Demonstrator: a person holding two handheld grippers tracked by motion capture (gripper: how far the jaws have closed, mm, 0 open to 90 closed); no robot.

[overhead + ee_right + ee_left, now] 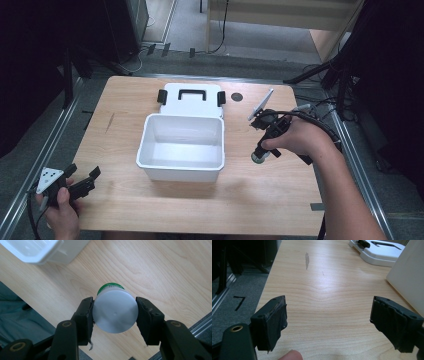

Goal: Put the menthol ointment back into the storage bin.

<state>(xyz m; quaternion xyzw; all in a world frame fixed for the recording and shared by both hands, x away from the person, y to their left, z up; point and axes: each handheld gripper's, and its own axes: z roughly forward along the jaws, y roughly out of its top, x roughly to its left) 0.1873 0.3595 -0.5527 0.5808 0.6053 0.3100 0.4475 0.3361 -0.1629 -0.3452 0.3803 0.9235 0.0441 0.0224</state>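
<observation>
Here the left gripper (82, 181) idles at the near table (260, 200) corner, jaws wide and bare. Farther right, the right gripper (115, 315) clamps a small jar (114, 312) by its grey cap, presumably for carrying toward the open white box (181, 146); the jar's long axis points down at the tabletop.
</observation>
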